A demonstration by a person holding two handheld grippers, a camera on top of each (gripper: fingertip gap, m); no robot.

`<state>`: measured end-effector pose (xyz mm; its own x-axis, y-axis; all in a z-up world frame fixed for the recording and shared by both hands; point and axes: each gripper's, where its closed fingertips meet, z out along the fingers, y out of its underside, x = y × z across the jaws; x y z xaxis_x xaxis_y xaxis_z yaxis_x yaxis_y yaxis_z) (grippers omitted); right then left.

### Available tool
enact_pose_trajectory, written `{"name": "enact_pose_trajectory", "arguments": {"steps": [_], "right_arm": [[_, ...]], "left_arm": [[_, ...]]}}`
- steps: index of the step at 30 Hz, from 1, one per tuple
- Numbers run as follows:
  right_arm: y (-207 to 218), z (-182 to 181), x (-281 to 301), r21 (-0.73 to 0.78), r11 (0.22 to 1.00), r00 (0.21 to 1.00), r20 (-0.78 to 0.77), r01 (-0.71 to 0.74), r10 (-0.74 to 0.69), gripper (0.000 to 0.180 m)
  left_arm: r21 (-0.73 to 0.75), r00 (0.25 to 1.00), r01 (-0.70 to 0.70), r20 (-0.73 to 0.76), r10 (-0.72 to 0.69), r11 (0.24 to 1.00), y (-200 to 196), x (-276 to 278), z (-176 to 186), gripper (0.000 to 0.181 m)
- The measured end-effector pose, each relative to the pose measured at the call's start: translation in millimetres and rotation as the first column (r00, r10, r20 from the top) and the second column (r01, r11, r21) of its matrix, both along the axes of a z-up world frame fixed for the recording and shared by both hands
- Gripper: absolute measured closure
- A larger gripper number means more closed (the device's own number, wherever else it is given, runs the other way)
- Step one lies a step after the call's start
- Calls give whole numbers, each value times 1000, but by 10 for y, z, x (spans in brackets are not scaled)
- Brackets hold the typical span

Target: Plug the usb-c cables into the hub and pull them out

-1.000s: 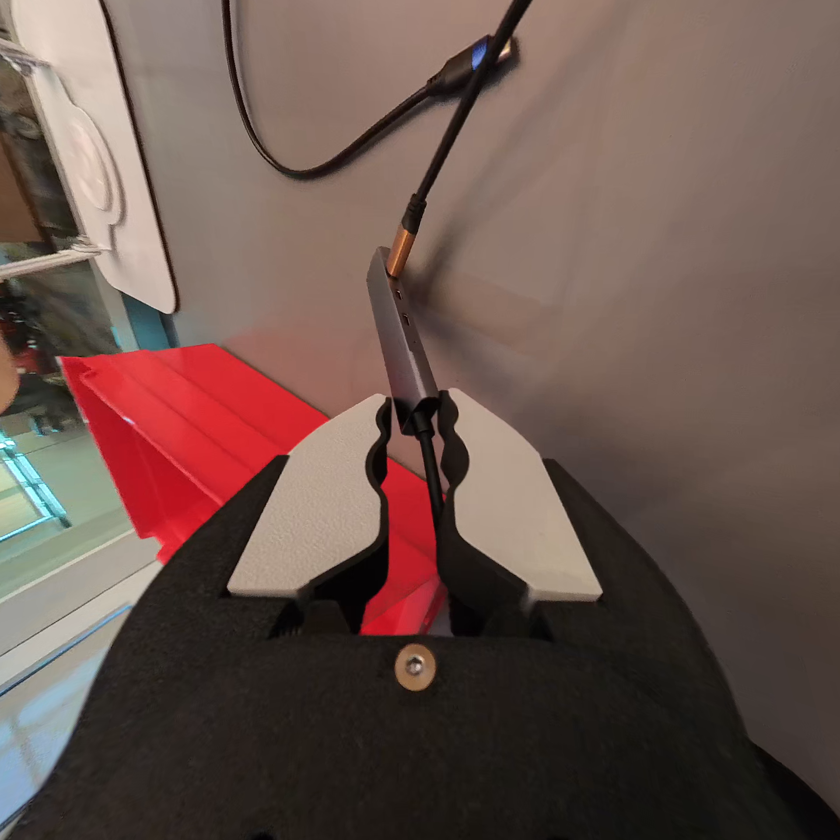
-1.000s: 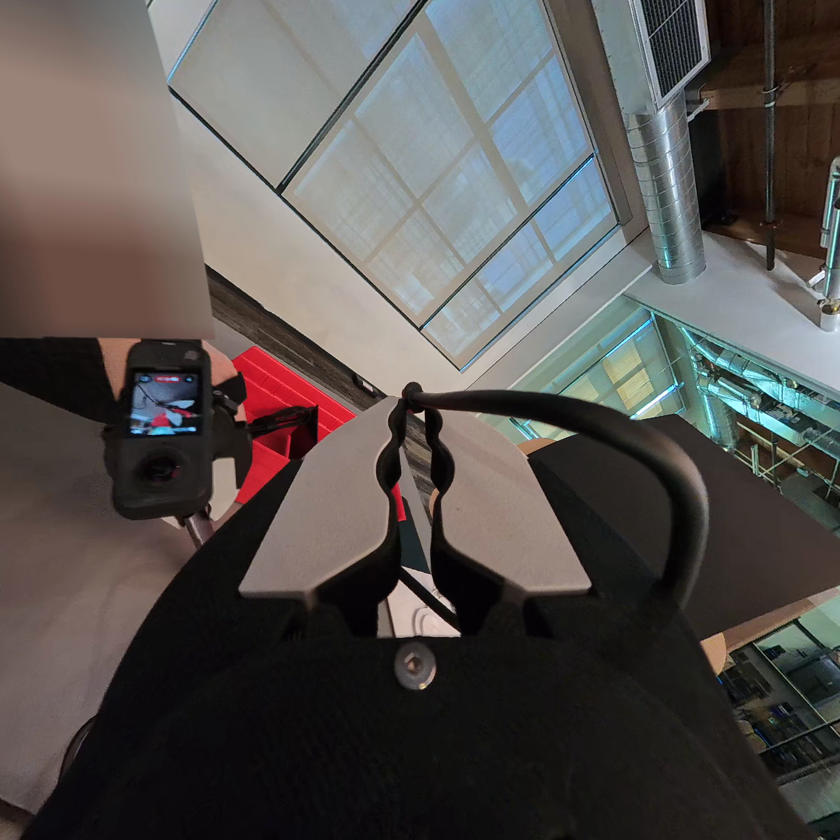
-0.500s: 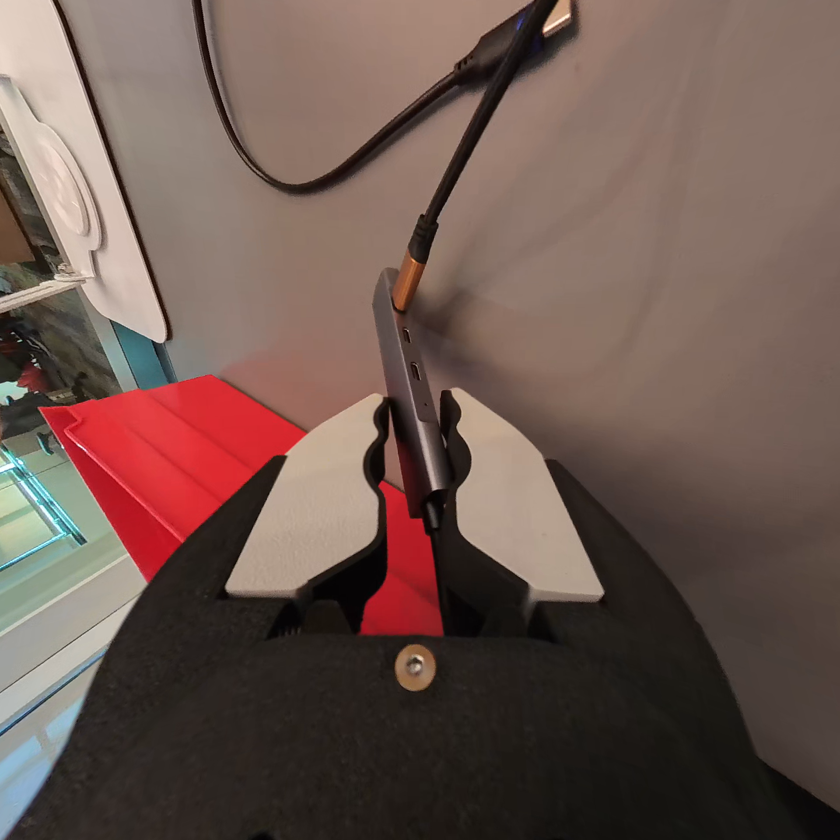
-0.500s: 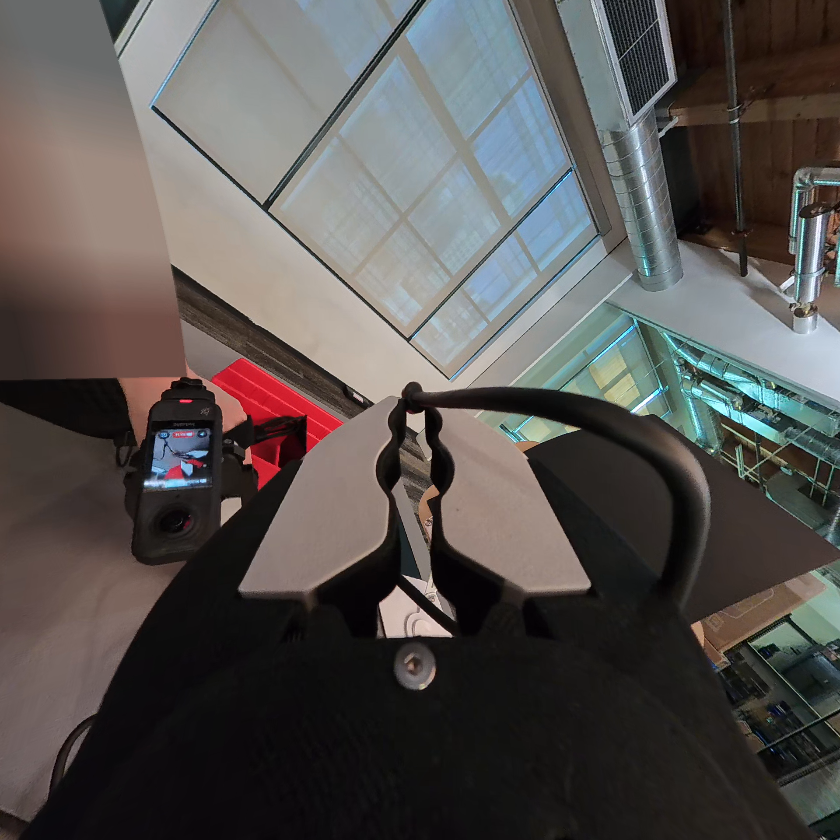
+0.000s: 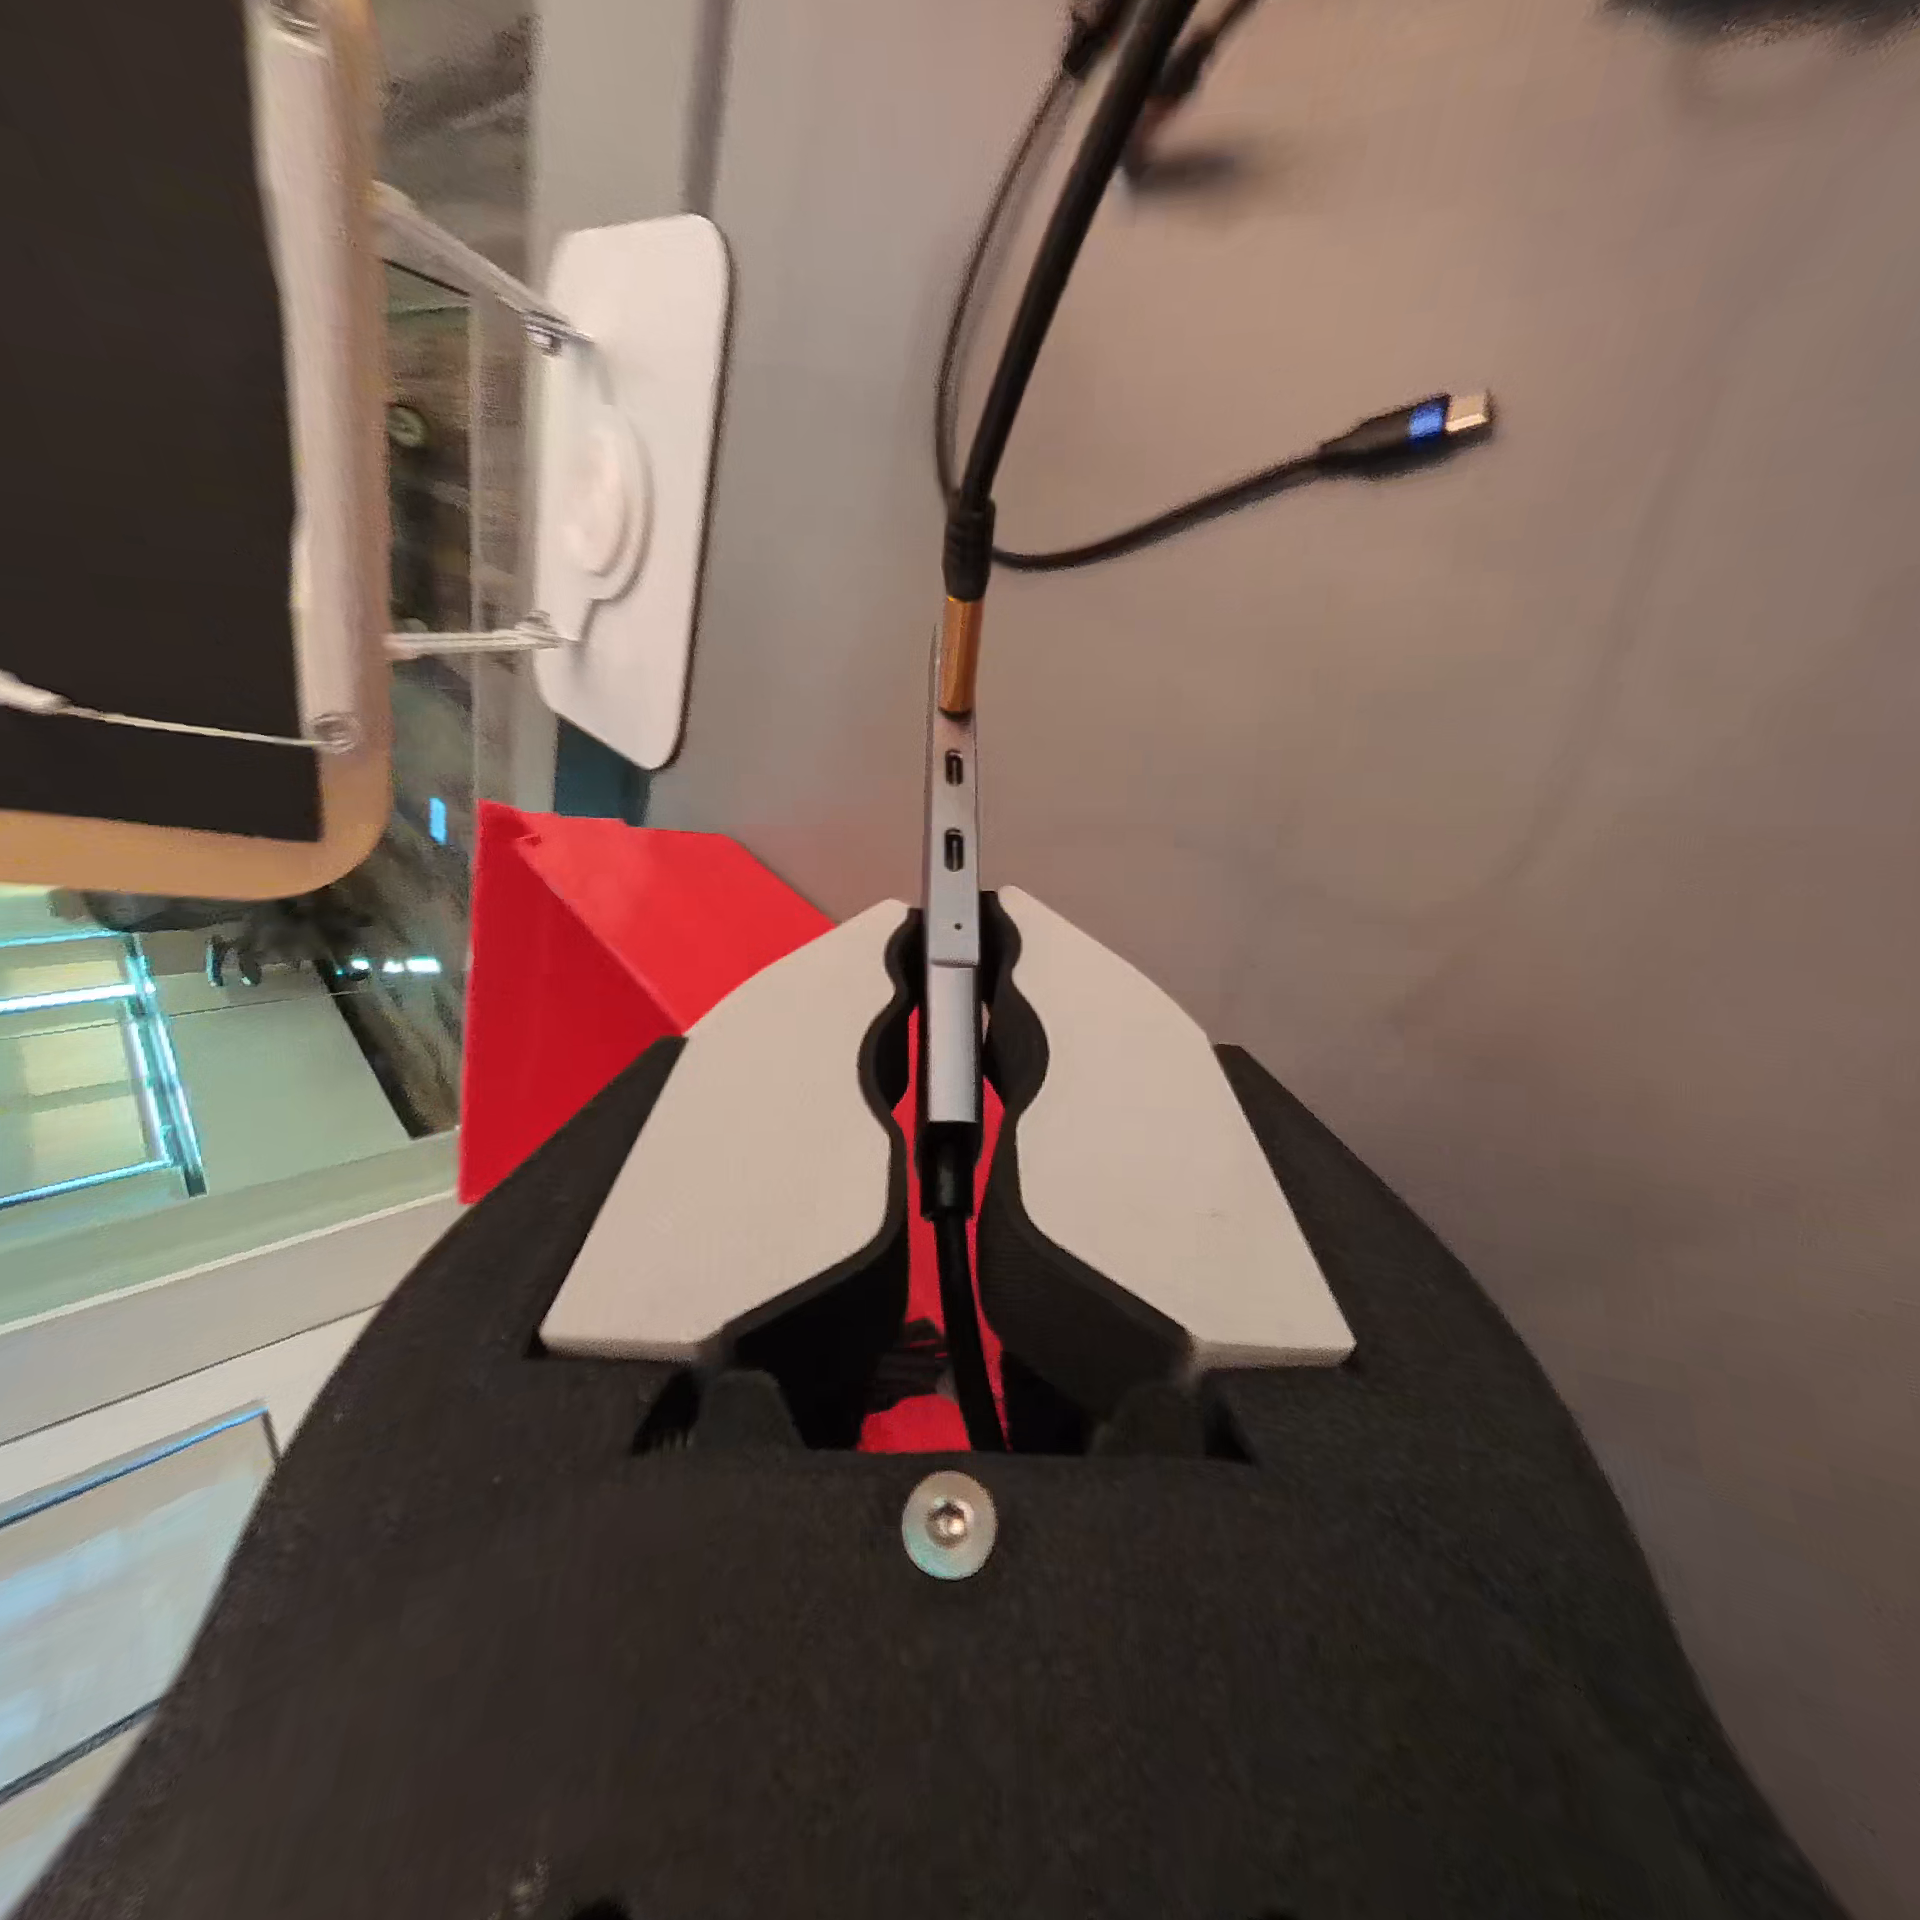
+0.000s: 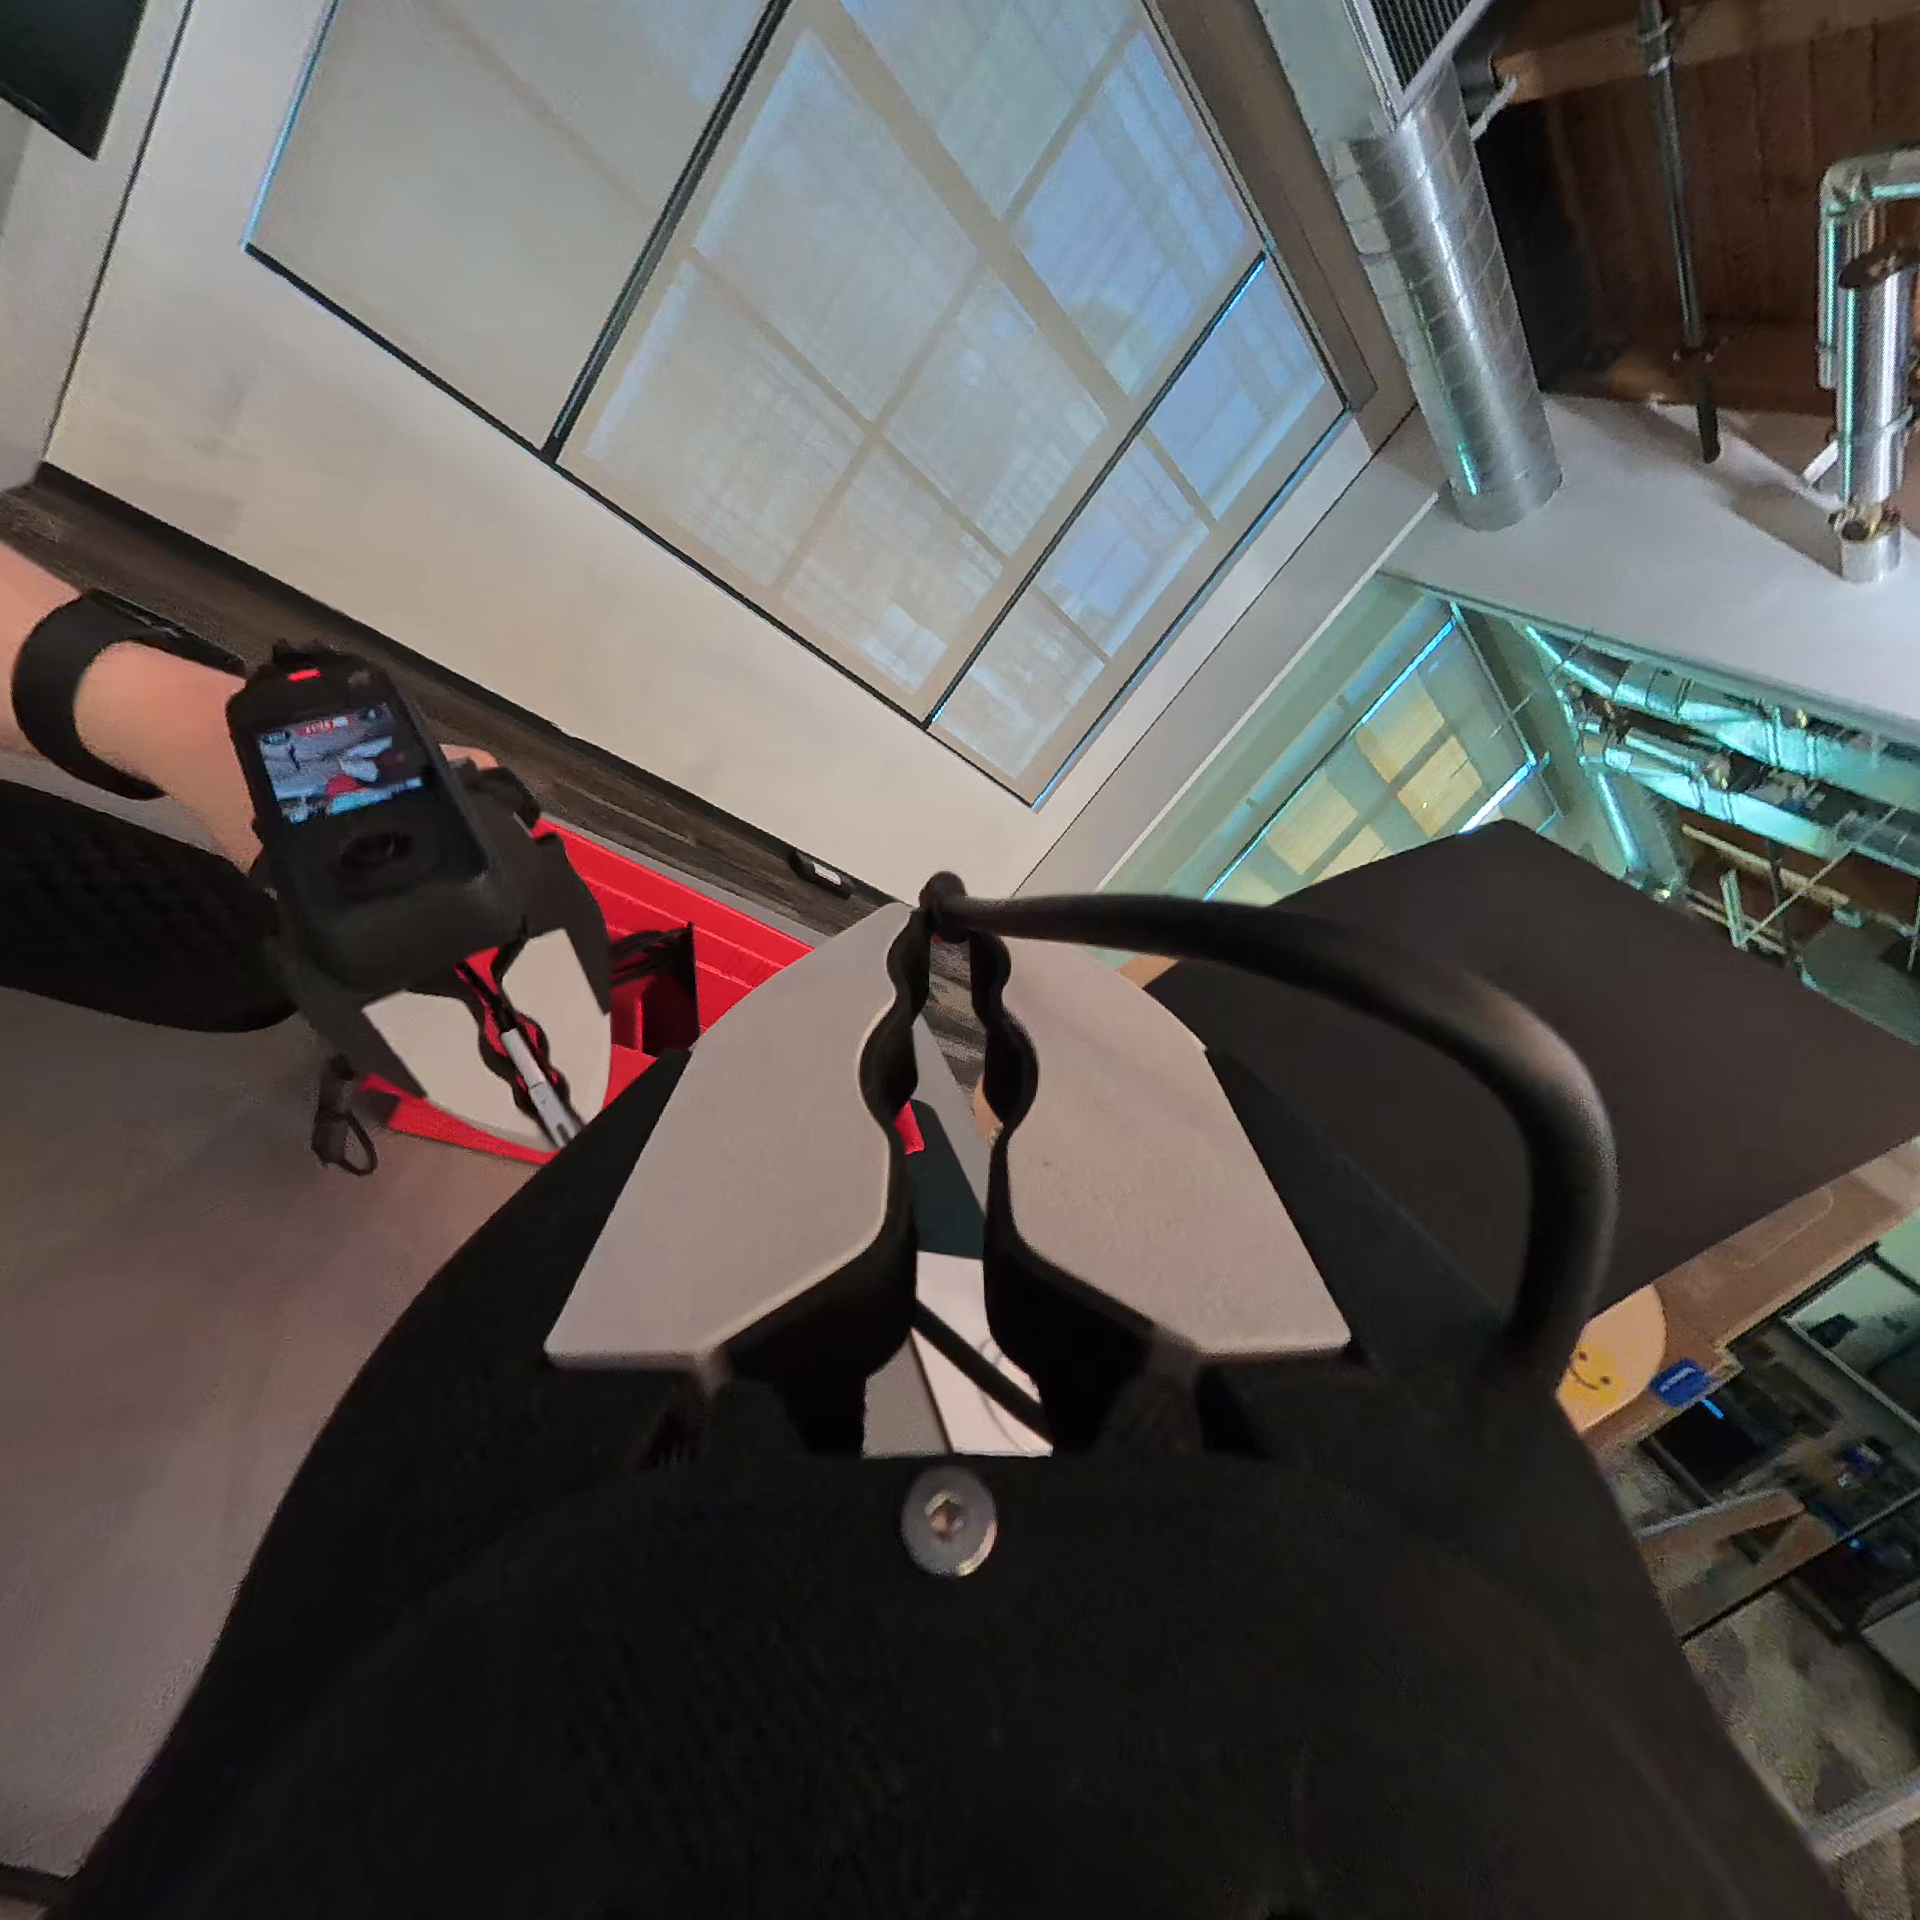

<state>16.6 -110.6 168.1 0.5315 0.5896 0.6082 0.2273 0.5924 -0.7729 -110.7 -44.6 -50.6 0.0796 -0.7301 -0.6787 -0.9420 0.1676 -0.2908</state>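
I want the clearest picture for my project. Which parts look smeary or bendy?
Left wrist view: the hub between the left gripper fingers looks sharp, but the blue-tipped cable and the black board at the edge are smeared. Right wrist view: the window bars lean and curve from the wide lens; the right gripper is crisp.

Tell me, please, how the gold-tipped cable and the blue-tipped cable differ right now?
The gold-tipped cable is plugged into the hub; the blue-tipped cable lies loose on the grey surface. The gold-tipped cable's cord looks thicker than the blue-tipped cable's. The gold-tipped plug stands in line with the hub; the blue-tipped one points sideways. Both have black cords.
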Motion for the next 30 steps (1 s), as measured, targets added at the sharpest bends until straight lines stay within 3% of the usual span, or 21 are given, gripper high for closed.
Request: {"name": "enact_pose_trajectory", "arguments": {"steps": [9, 14, 21, 26, 30], "right_arm": [[117, -107, -145, -41, 999, 1000, -12, -7, 6, 172], [115, -130, -220, -84, 993, 994, -64, -88, 83, 172], [106, -143, -202, -97, 982, 983, -104, -160, 150, 172], [109, -196, -250, -53, 987, 988, -60, -149, 145, 172], [11, -231, -355, 138, 985, 995, 35, -101, 97, 172]], "left_arm": [[219, 990, -42, 143, 10, 975, 236, 110, 688, 172], [205, 962, -8, 269, -48, 979, 342, 283, 1027, 172], [160, 972, 57, 218, -91, 985, 395, 346, 900, 172], [165, 967, 3, 250, -45, 986, 506, 191, 959, 172], [167, 960, -82, 277, 33, 982, 611, 17, 1024, 172]]}}
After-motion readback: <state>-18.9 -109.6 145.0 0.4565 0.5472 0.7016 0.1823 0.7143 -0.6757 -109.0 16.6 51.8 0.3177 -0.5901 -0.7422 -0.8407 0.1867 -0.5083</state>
